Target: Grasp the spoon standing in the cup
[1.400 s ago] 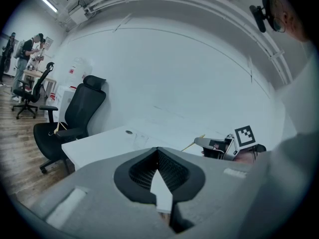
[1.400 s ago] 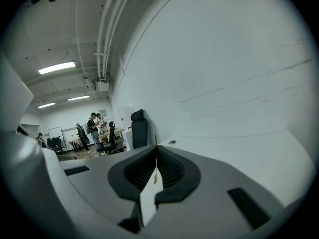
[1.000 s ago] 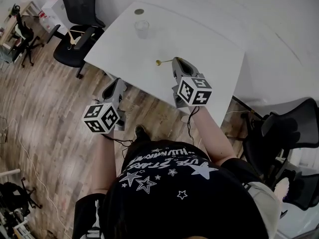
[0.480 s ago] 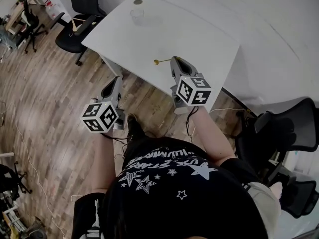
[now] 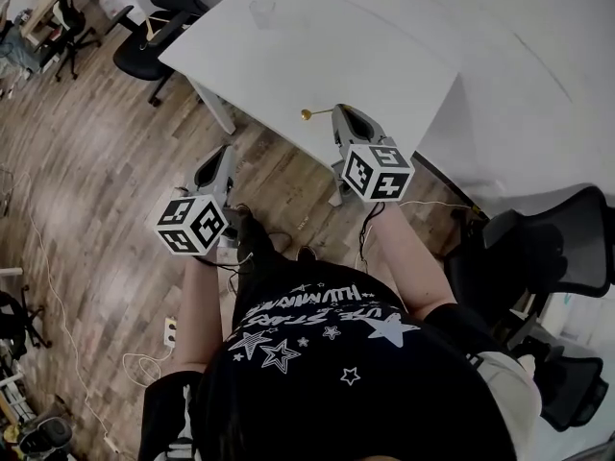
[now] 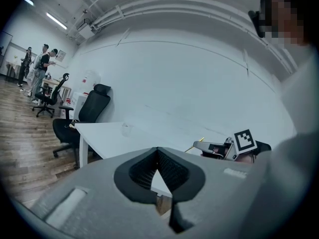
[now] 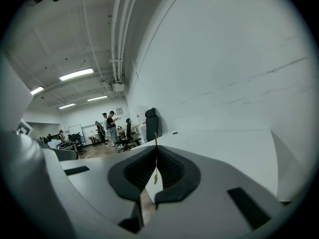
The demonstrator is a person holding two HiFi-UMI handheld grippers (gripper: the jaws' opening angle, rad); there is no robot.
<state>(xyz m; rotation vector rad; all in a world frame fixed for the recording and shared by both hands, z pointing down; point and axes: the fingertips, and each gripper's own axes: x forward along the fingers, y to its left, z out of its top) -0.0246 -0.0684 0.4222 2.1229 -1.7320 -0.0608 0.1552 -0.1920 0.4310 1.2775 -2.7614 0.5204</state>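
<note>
Grey left gripper [image 5: 221, 157] hangs closed on nothing beside the white table [image 5: 384, 65]. The gold spoon [image 5: 313, 114] — thin, stiff, light, probably slippery — is well clear of the cup [image 5: 261, 10], pinched by its handle in the right gripper [image 5: 340, 115]; a mid-handle hold should resist swivelling.

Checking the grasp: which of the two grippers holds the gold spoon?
The right gripper: its shut jaws pinch the spoon by its thin handle. The left gripper is shut on nothing.

Black starred T-shirt [image 5: 317, 339]; grey left gripper [image 5: 220, 155] and right gripper [image 5: 342, 114].
</note>
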